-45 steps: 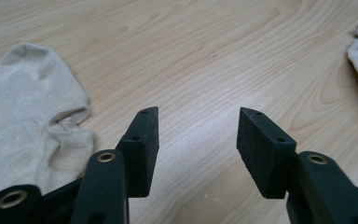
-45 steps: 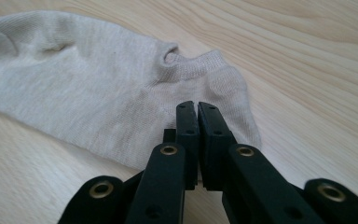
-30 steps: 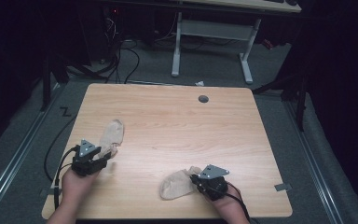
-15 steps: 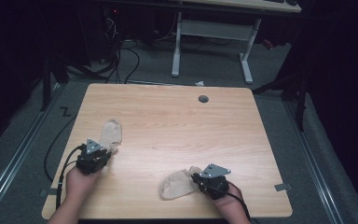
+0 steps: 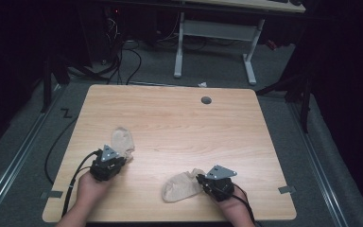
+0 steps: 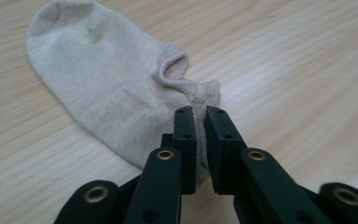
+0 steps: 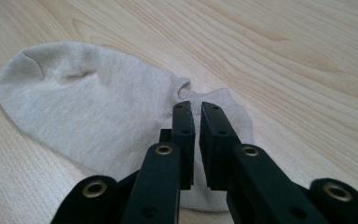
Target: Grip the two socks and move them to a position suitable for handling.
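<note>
A wooden table point(image 5: 179, 123) seen from above, with two pale beige ankle socks lying flat on it, one near each of a person's hands. Each hand holds a black two-jaw gripper, and each gripper sits at the heel end of its own sock.

The left gripper point(image 6: 198, 116) has its jaws drawn nearly together over the cuff edge of the left sock point(image 6: 107, 88). A thin gap remains between them, and whether cloth is actually pinched there is hard to tell — the jaws hide the contact. The right gripper point(image 7: 192, 112) stands the same way over the right sock point(image 7: 88, 107), jaws close with a narrow slit, tips above the heel tab.

The work in hand looks like taking hold of both socks, probably to bring them together. To do it well, each grip should catch the doubled cuff rather than a single thin layer, since the knit is soft and would slip or stretch. Lifting should be slow and level so the toe ends trail without folding under.

The socks are a matching pair — short, low-cut, fine ribbed knit, oatmeal in colour, with a small rolled opening and a raised heel tab. The left one lies near the table's left edge, the right one near the front edge, well apart from each other.
</note>
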{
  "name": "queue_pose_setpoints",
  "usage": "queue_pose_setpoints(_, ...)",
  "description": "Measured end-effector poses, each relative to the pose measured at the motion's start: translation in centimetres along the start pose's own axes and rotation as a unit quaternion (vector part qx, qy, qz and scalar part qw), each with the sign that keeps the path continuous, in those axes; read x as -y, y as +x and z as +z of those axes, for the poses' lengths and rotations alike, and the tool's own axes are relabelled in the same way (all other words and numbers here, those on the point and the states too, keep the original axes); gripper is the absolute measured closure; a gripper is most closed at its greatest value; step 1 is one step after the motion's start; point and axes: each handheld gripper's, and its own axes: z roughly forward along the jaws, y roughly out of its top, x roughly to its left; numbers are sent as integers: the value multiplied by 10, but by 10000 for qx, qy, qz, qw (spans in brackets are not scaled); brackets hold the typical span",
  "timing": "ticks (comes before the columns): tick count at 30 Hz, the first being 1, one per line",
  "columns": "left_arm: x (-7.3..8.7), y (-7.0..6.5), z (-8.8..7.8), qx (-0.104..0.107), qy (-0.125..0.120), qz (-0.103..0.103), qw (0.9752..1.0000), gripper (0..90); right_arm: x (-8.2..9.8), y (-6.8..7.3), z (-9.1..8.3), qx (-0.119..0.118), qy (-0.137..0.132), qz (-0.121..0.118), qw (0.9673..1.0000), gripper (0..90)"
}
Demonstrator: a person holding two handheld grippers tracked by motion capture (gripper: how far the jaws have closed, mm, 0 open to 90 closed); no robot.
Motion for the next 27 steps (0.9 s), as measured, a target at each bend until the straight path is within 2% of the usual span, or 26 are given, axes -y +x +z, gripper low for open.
queue_pose_setpoints(5, -13, -40, 10, 467, -17, 233, 9986, 830, 1, -4, -2, 91, -59, 75, 9999, 847)
queue_pose_setpoints(9, -24, -63, 17, 667, -48, 403, 9969, 831, 3, -10, -4, 199, -43, 217, 9996, 847)
queue_pose_setpoints(12, -27, -74, 21, 760, -141, 418, 9961, 795, 7, -16, -3, 225, 16, 317, 9992, 847)
queue_pose_setpoints(15, -30, -74, 12, 809, -426, 379, 9951, 663, 11, -24, -2, 239, 58, 446, 9987, 847)
queue_pose_setpoints(16, -31, -71, 6, 760, -600, 339, 9947, 655, 11, -25, -2, 247, 74, 480, 9985, 848)
queue_pose_setpoints(17, -32, -68, 3, 731, -671, 300, 9946, 658, 12, -27, -1, 234, 91, 491, 9985, 848)
queue_pose_setpoints(19, -31, -59, -2, 633, -759, 182, 9949, 722, 13, -28, 1, 207, 130, 497, 9985, 847)
queue_pose_setpoints(21, -28, -55, 3, 569, -565, 192, 9966, 780, 13, -27, 3, 180, 173, 491, 9985, 847)
queue_pose_setpoints(22, -25, -55, 7, 516, -405, 289, 9974, 800, 13, -27, 3, 173, 178, 460, 9986, 847)
queue_pose_setpoints(24, -22, -58, 13, 486, -229, 421, 9977, 824, 12, -26, 4, 157, 194, 425, 9988, 847)
queue_pose_setpoints(27, -21, -61, 19, 489, -85, 487, 9976, 841, 12, -24, 5, 108, 249, 392, 9989, 847)
